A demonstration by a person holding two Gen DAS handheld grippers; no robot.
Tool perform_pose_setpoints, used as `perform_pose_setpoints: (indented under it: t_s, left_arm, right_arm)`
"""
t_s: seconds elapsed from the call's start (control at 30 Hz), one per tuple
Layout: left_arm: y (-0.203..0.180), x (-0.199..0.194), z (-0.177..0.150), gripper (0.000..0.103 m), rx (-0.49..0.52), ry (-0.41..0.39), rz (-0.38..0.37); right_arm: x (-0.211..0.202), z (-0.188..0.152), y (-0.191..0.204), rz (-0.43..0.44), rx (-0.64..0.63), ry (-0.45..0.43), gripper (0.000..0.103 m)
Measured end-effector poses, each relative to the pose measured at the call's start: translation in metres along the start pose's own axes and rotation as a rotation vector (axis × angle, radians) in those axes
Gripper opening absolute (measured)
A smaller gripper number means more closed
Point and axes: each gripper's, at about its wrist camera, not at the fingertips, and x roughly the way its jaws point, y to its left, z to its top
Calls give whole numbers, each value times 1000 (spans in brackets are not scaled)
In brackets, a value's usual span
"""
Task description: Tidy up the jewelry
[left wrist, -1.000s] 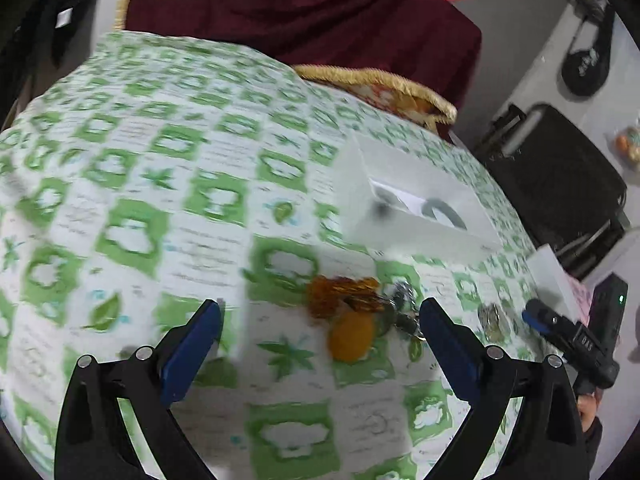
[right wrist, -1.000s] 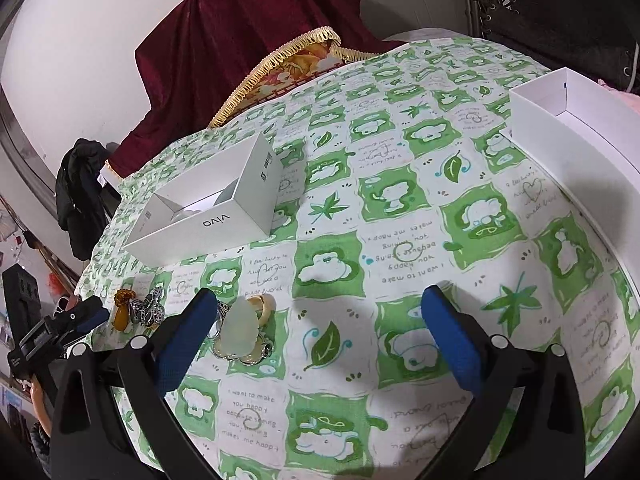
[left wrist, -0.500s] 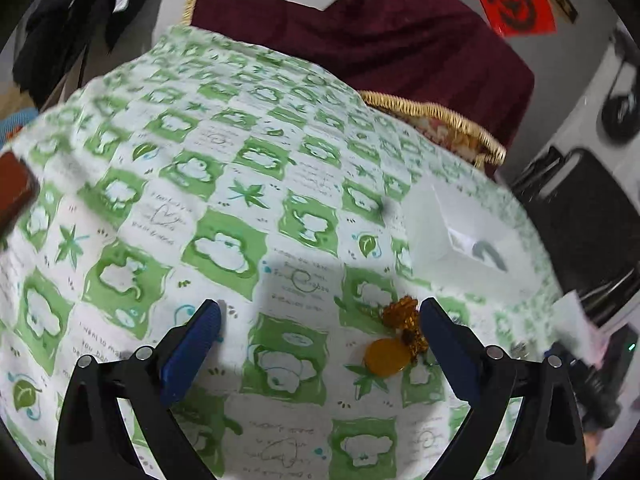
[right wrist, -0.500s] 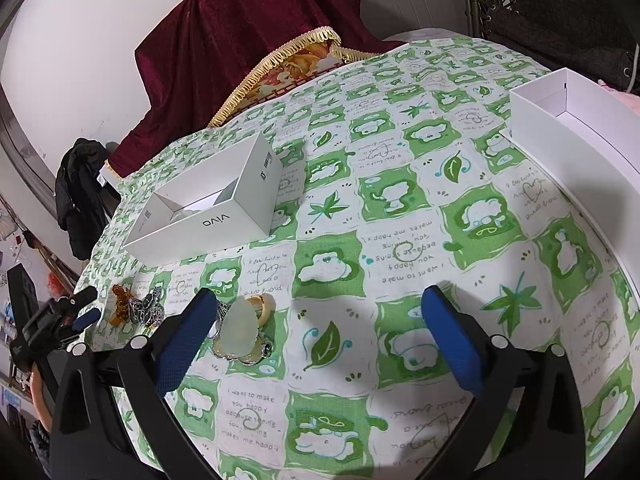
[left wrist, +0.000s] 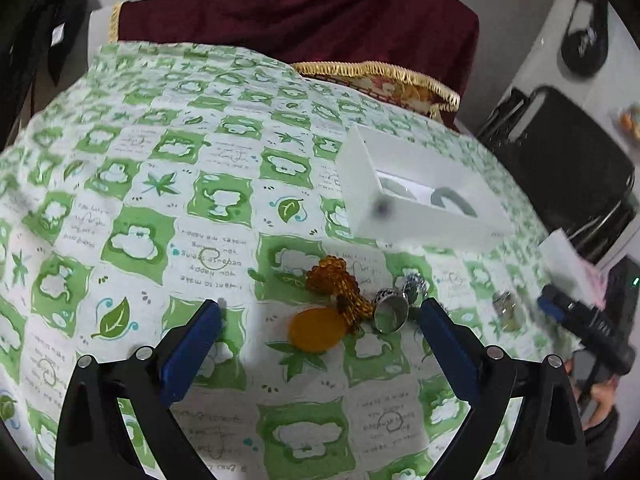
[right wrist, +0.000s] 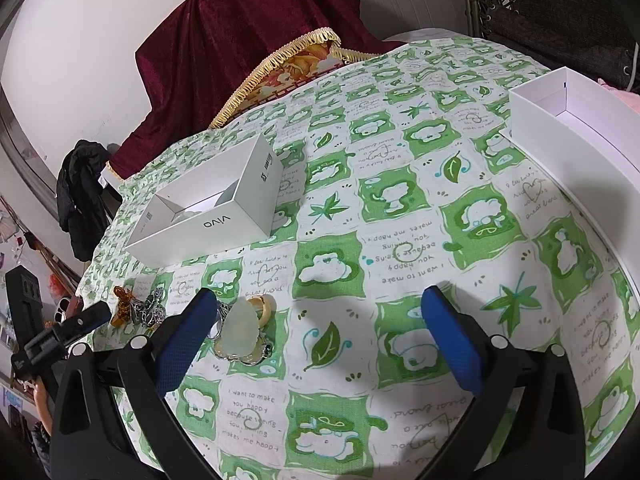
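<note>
My left gripper (left wrist: 320,320) is open over the green-checked cloth, with an amber bead string and its orange pendant (left wrist: 318,329) lying between the fingers. A silver ring (left wrist: 390,310) rests beside the right finger. Beyond stands the white open box (left wrist: 420,196) holding dark bangles. My right gripper (right wrist: 320,312) hangs open with nothing in it. A pale translucent pendant on a gold-rimmed piece (right wrist: 240,330) and a yellow ring (right wrist: 265,306) lie just inside its left finger. The amber beads (right wrist: 122,306) and silver pieces (right wrist: 150,312) lie further left, near the white box (right wrist: 208,208).
A second white open box (right wrist: 576,136) stands at the right table edge. A dark red cloth with gold fringe (right wrist: 248,36) drapes over something behind the table. A black chair (left wrist: 560,160) stands off the right side. A hand holds the other gripper (left wrist: 596,396) low right.
The left gripper swung left and away, then came back toward the amber beads, which now lie between its fingers. The right gripper held still.
</note>
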Motion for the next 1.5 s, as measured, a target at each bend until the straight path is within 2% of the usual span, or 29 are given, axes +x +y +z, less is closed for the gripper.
perform_pose_setpoints:
  t_s: [0.2, 0.27, 0.33, 0.37, 0.47, 0.57, 0.67, 0.73, 0.87, 0.9, 0.93, 0.97, 1.0, 1.07, 1.13, 1.17, 1.37, 1.5]
  left_arm:
    - [-27, 17, -7, 99, 183, 46, 199]
    - [-22, 17, -7, 98, 184, 44, 222]
    - [-9, 15, -5, 97, 148, 37, 277]
    - [4, 11, -2, 94, 102, 27, 260]
    - [16, 3, -1, 94, 58, 1, 204]
    - [3, 2, -4, 94, 121, -8, 188]
    - [-16, 12, -6, 94, 201, 16, 221]
    - [-16, 20, -6, 94, 201, 50, 230]
    - [-17, 21, -6, 94, 209, 55, 236]
    - [-18, 22, -6, 94, 210, 54, 235]
    - [-18, 22, -6, 93, 210, 52, 231]
    - [-18, 19, -7, 79, 212, 40, 224]
    - [-19, 16, -6, 70, 215, 25, 213]
    - [-20, 12, -6, 38, 213, 5, 188]
    - [-19, 9, -7, 25, 202, -6, 163]
    - [-20, 8, -7, 22, 197, -14, 159]
    - [-20, -5, -4, 21, 176, -68, 119]
    - [-15, -16, -2, 20, 136, -96, 69]
  right_arm:
    - [0, 0, 0, -2, -5, 3, 99]
    - [0, 0, 0, -3, -6, 3, 99]
    - [0, 0, 0, -4, -6, 3, 99]
    - [0, 0, 0, -4, -7, 3, 99]
    - [0, 0, 0, -4, -7, 3, 99]
    - [0, 0, 0, -6, -10, 4, 99]
    - [0, 0, 0, -7, -11, 5, 99]
    - [1, 0, 1, -11, -16, 6, 99]
    - [1, 0, 4, -14, -33, 7, 99]
    - [1, -1, 6, -8, -45, 8, 93]
    - [1, -1, 8, -3, -59, 12, 87]
    - [3, -2, 12, 3, -79, 24, 76]
    - [5, -2, 14, 6, -96, 34, 68]
    - [4, -4, 19, 16, -120, 37, 58]
    - [4, -5, 22, 24, -138, 37, 54]
    - [3, -5, 23, 26, -142, 36, 53]
    - [-9, -10, 43, 38, -232, -25, 43]
    - [-19, -17, 69, 115, -309, -52, 42]
